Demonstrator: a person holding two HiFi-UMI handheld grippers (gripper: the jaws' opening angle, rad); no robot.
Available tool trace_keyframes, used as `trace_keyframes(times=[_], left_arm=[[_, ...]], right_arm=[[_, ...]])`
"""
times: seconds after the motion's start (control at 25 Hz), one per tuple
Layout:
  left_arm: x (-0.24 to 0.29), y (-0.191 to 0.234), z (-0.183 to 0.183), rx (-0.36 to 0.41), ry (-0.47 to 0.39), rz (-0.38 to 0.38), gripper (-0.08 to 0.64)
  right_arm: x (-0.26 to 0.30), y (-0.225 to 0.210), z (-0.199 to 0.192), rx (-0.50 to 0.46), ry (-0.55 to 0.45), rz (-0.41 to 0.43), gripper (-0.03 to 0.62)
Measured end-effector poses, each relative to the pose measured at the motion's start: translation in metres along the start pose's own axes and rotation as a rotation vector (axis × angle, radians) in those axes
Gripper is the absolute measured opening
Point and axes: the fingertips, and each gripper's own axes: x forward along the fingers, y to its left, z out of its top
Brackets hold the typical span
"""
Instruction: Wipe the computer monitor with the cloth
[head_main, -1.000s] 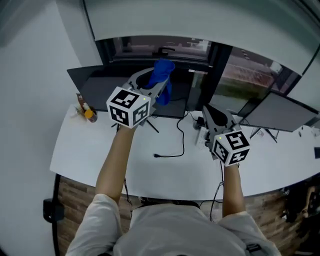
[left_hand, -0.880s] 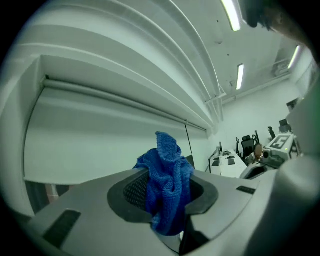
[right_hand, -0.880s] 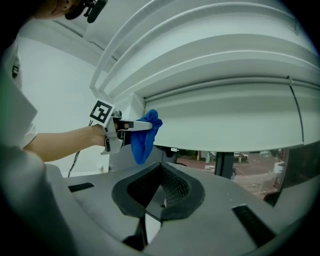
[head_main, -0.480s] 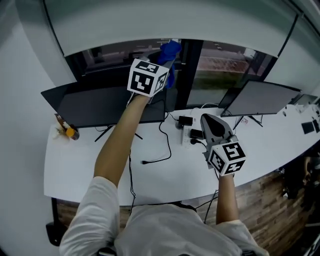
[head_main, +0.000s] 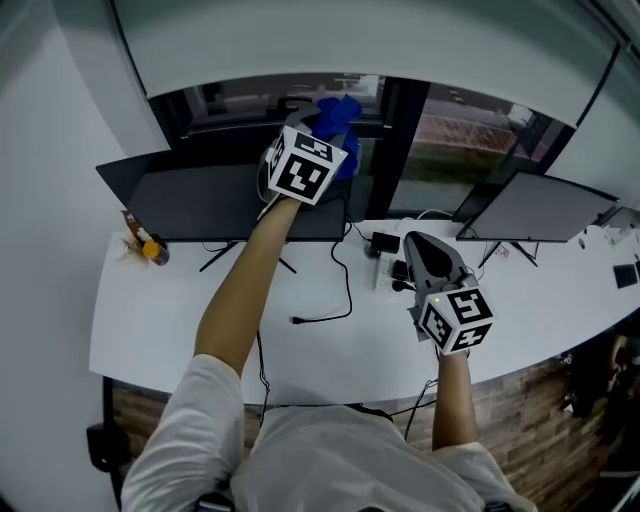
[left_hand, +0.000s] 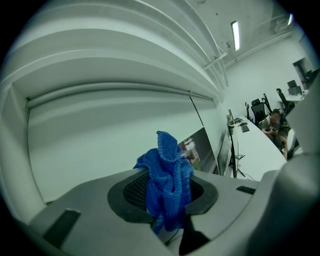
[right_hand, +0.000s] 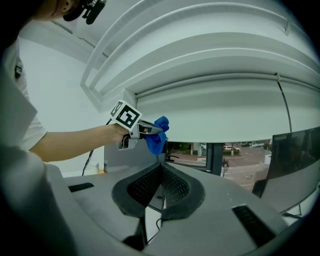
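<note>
My left gripper (head_main: 322, 132) is raised at arm's length, shut on a crumpled blue cloth (head_main: 339, 122). The cloth hangs above the top right corner of the dark computer monitor (head_main: 210, 205) at the back left of the white desk (head_main: 200, 320); I cannot tell whether they touch. In the left gripper view the blue cloth (left_hand: 167, 175) bulges out between the jaws of the left gripper (left_hand: 169, 197). My right gripper (head_main: 414, 239) hovers low over the desk's middle right, and in its own view the right gripper (right_hand: 160, 180) stands shut and empty.
A second monitor (head_main: 540, 208) stands at the back right. A black cable (head_main: 335, 300) and a power strip with plugs (head_main: 387, 265) lie on the desk. Small bottles (head_main: 146, 246) sit at the far left. A window (head_main: 470, 140) runs behind. A seated person (left_hand: 273, 125) shows far off.
Over the last second the left gripper rose with the cloth from in front of the monitor to above its top edge. The right gripper stayed in place.
</note>
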Motion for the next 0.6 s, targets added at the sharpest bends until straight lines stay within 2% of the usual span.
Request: trace_keyframes(times=[0.2, 0.6], left_arm=[[-0.033, 0.044, -0.028, 0.002, 0.040, 0.082, 0.138], [-0.115, 0.167, -0.098, -0.070, 0.116, 0.203, 0.135]], right_arm=[[0.024, 0.024, 0.002, -0.022, 0.012, 0.068, 0.014], [0.086, 0.103, 0.015, -0.045, 0.009, 0.196, 0.014]])
